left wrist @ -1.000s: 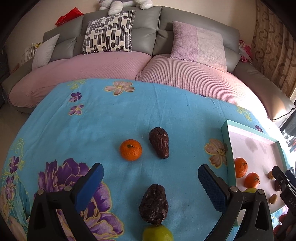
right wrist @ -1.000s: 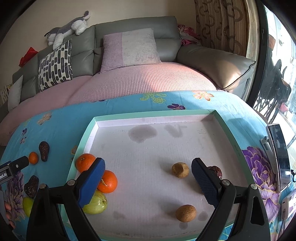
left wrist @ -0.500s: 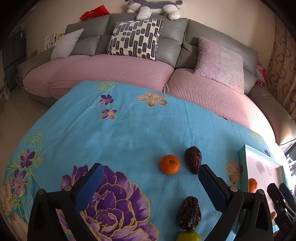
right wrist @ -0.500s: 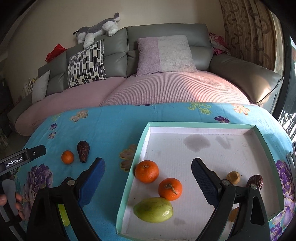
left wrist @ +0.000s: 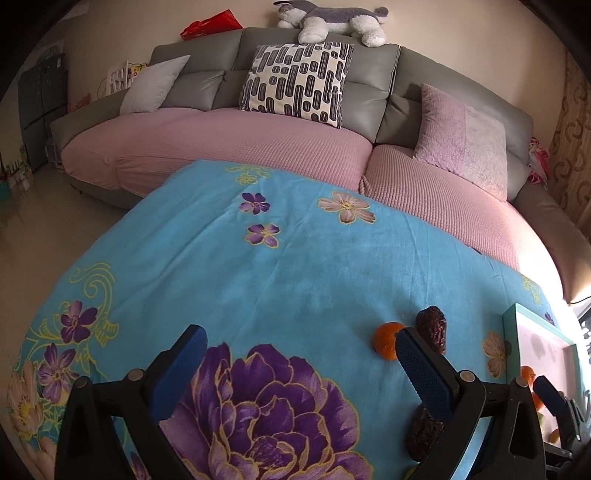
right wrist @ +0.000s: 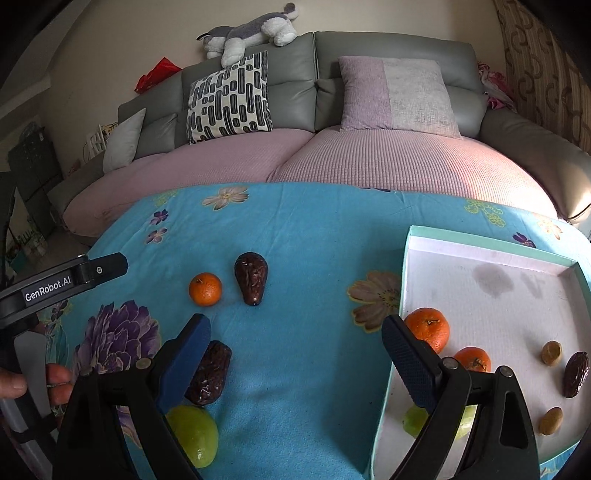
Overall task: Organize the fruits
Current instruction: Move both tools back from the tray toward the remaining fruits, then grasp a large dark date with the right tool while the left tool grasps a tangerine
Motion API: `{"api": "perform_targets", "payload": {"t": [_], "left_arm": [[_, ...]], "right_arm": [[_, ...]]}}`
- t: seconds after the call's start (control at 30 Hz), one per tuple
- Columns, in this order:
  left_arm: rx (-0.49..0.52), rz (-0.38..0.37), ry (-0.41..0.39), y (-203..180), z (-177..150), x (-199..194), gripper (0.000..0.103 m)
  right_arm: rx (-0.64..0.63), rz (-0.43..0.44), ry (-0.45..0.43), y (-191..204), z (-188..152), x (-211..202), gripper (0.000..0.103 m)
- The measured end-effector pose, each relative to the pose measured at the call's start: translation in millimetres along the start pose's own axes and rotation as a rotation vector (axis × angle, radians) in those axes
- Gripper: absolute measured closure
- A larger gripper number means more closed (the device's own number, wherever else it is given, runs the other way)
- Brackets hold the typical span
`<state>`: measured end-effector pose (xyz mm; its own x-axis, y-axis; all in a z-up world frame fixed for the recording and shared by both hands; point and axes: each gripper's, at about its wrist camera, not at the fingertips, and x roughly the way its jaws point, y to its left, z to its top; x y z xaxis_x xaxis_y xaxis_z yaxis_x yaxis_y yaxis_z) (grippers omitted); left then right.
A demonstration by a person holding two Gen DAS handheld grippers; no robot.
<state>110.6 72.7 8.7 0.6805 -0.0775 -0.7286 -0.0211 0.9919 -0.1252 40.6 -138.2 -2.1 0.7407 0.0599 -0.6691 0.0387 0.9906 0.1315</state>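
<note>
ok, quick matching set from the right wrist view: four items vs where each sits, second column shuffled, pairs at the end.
Items
1. green round fruit on the cloth
2. dark wrinkled pear-shaped fruit
3. small tan round fruit
4. grey-and-white plush dog

Places
A. on top of the sofa back
B. inside the teal-rimmed tray
C. nearest the camera, bottom left
D. right beside the lone orange

Pairs: 1-C, 2-D, 3-B, 4-A

a grey sofa (left wrist: 369, 92) with pink seat covers stands behind the blue floral cloth (left wrist: 295, 266). a patterned cushion (left wrist: 295, 81) leans on its back; a plush toy (left wrist: 332, 18) lies on top.
</note>
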Motion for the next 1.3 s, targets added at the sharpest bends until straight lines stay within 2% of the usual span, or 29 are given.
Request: {"api": "perform_targets", "payload": {"t": [0.1,0.27,0.3,0.37,0.4,0.5,0.57,0.7,0.77,0.9,1.03,1.3], "left_arm": [[0.061,0.068,0.005,4.5,0.0,2.8,0.0],[0.063,0.113,0.029,19.6,2.1,5.3,0.0],[0.057,0.117,0.031,22.3,2.7,5.4,0.0],[0.047,0.124,0.038,26.3,3.0,5.7,0.0],[0.043,0.128,0.042,28.0,3.3,6.3,0.0],[0.037,0.123,0.05,29.9,3.0,8.3,0.0],[0.037,0.117,0.057,29.1,2.1,9.3,0.0],[0.048,0.104,0.063,25.1,0.9,10.1,0.0],[0.052,0.1,0.066,23.5,0.9,10.6,0.0],[0.055,0.094,0.065,21.4,0.6,10.1,0.0],[0.055,0.092,0.066,21.0,0.5,9.9,0.0],[0.061,0.075,0.071,15.0,-0.4,10.9,0.0]], "right_arm": [[0.003,0.033,0.036,9.8,-3.2,8.7,0.009],[-0.017,0.056,0.093,28.2,-8.5,21.4,0.009],[-0.02,0.061,0.101,30.9,-9.3,23.8,0.011],[-0.026,0.067,0.114,35.7,-11.4,28.0,0.021],[-0.029,0.07,0.123,38.0,-12.5,29.9,0.022],[-0.043,0.079,0.143,44.7,-15.5,34.6,0.023],[-0.051,0.08,0.154,47.7,-16.9,36.9,0.029],[-0.046,0.079,0.194,48.8,-21.3,44.6,0.03],[-0.043,0.08,0.208,47.7,-22.9,46.9,0.04],[-0.046,0.086,0.214,48.2,-23.9,46.3,0.046],[-0.047,0.099,0.215,49.1,-23.2,45.3,0.063],[-0.037,0.105,0.203,45.4,-21.4,41.5,0.063]]}}
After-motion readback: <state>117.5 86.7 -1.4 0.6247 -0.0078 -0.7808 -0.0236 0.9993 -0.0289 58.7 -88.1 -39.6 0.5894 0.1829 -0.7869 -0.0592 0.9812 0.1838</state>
